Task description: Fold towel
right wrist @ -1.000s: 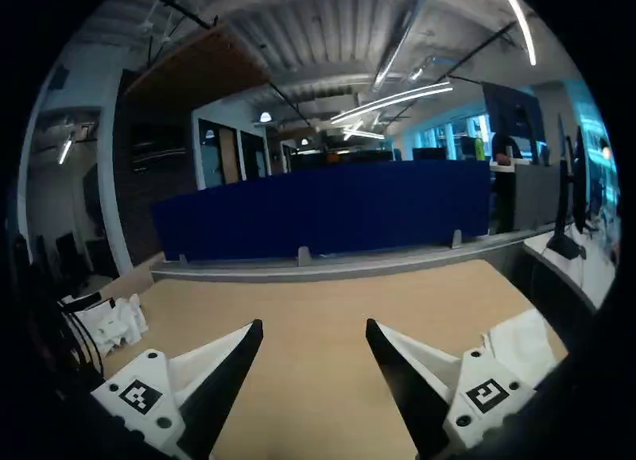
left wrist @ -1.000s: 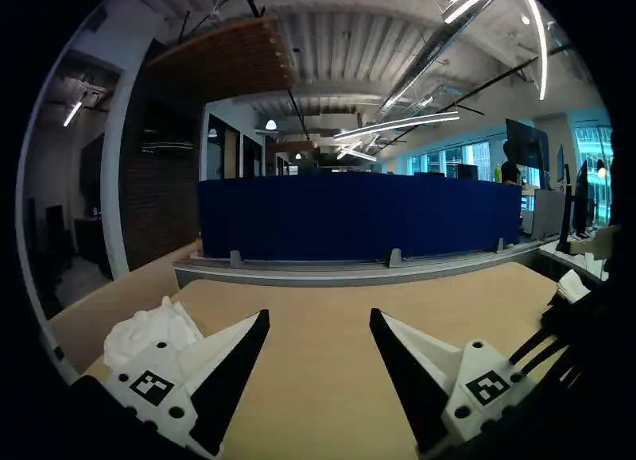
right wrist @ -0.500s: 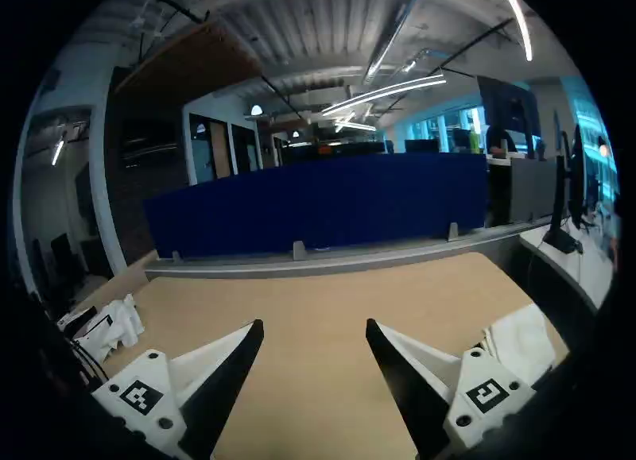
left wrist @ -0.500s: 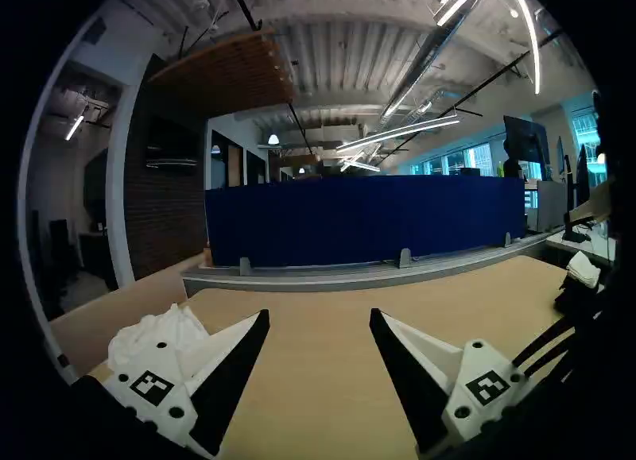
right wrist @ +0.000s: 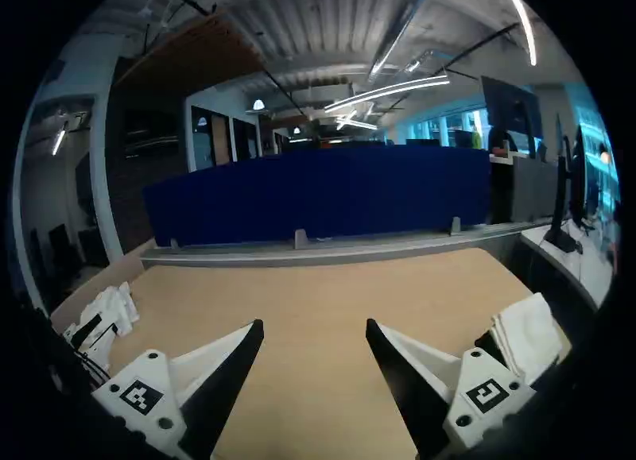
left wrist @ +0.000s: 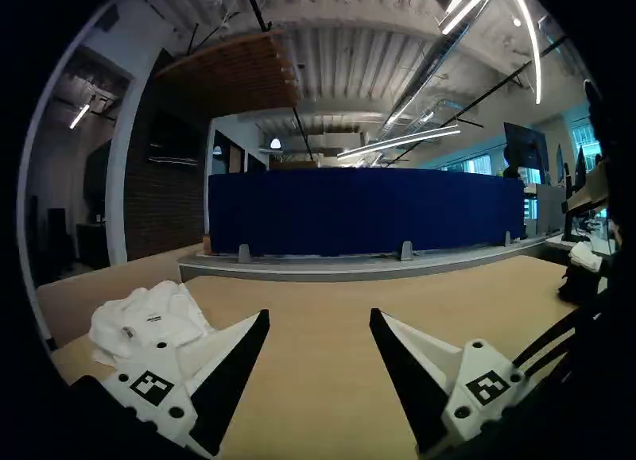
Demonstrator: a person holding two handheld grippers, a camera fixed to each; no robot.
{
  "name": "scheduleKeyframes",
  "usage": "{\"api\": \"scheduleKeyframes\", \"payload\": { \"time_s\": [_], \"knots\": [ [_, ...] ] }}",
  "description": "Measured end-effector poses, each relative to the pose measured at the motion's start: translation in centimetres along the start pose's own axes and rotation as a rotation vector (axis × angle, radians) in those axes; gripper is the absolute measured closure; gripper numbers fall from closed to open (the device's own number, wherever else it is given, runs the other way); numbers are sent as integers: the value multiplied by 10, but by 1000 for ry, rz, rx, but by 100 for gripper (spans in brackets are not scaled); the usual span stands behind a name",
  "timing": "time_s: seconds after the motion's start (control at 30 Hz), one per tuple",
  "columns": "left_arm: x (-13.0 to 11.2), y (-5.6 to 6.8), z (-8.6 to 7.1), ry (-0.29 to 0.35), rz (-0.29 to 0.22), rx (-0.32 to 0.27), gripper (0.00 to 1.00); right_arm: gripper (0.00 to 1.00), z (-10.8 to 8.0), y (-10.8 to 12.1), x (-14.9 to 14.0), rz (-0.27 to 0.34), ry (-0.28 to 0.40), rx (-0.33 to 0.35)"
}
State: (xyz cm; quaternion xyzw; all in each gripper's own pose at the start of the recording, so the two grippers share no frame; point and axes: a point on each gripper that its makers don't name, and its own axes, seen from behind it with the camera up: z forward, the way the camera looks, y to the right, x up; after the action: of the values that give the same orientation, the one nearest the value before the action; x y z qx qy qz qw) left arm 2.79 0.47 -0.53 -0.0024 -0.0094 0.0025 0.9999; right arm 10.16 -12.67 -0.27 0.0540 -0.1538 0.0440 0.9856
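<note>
Lying on the pale wooden desk (left wrist: 334, 297), the crumpled white cloth towel (left wrist: 147, 323) sits to the left of the left claw (left wrist: 318, 357), just beside its left finger and partly hidden by it; that claw's fingers stand apart with only bare desk between them; the right claw (right wrist: 314, 361) is likewise spread and holds nothing, with the heap well apart at its far left and a folded white cloth (right wrist: 526, 333) just beside its right finger; the left claw looks the nearer, so reaching the towel probably calls for a leftward swing; the bunched heap shows no clear long axis.
</note>
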Motion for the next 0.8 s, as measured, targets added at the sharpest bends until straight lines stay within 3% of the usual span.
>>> {"api": "scheduleKeyframes", "payload": {
  "time_s": [0.4, 0.8],
  "knots": [
    [-29, -4, 4, -2, -14, -5, 7, 0, 4, -12, -4, -31, 5, 7],
    [-27, -3, 4, 18, -5, -7, 7, 0, 0, -2, -2, -17, 25, -5]
  ]
}}
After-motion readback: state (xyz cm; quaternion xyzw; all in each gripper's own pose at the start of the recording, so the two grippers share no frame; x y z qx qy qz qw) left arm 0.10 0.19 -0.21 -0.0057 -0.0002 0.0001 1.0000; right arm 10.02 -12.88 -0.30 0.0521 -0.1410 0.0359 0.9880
